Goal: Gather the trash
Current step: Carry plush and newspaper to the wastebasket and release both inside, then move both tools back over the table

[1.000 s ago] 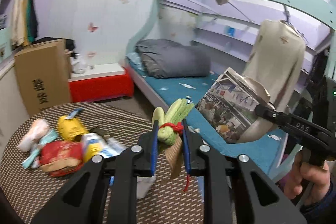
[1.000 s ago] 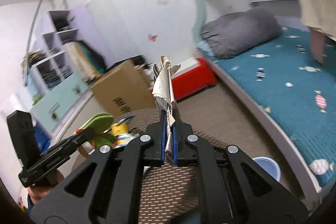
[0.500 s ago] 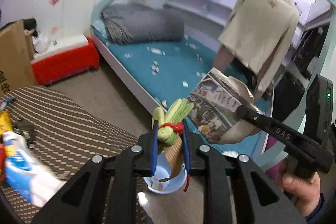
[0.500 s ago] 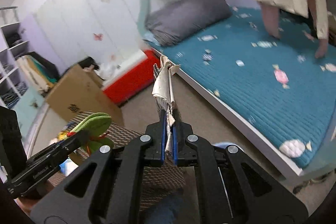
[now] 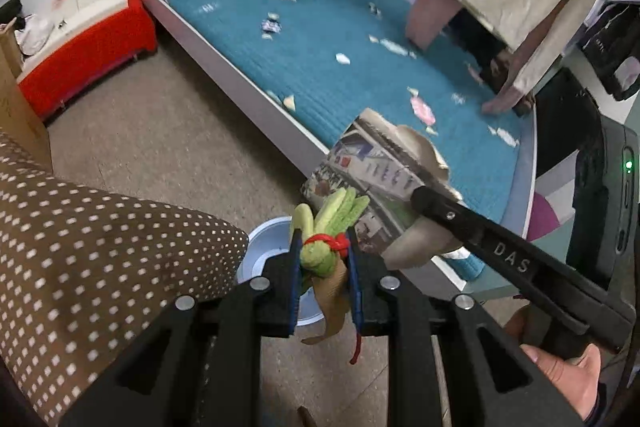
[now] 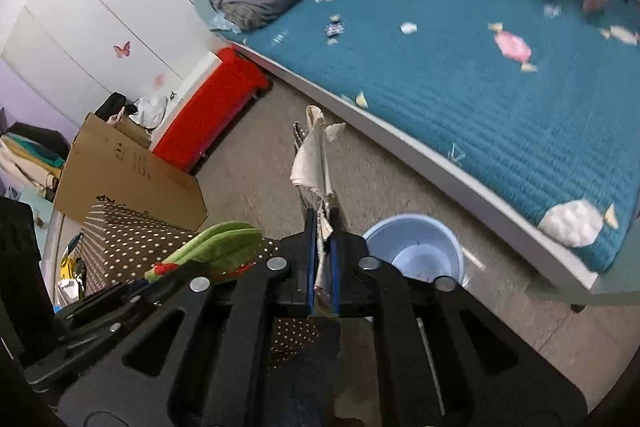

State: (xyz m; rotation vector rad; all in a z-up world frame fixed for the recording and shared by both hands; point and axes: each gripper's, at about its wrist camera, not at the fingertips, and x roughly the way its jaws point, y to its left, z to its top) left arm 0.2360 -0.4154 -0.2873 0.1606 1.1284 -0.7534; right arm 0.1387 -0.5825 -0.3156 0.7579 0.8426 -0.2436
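Both tongs have swung away from the brown polka-dot bench (image 5: pixel 100 239) and dipped toward the pale blue plastic bin (image 6: pixel 416 247) on the floor by the bed. Left tongs (image 5: pixel 323 259) stay clenched on a green felt plant tied with red cord (image 5: pixel 326 227), directly over the bin. Right tongs (image 6: pixel 322 247) hold a crumpled printed paper sheet (image 5: pixel 376 179), its jaws just starting to open. I'd say both pieces are about to be dropped in.
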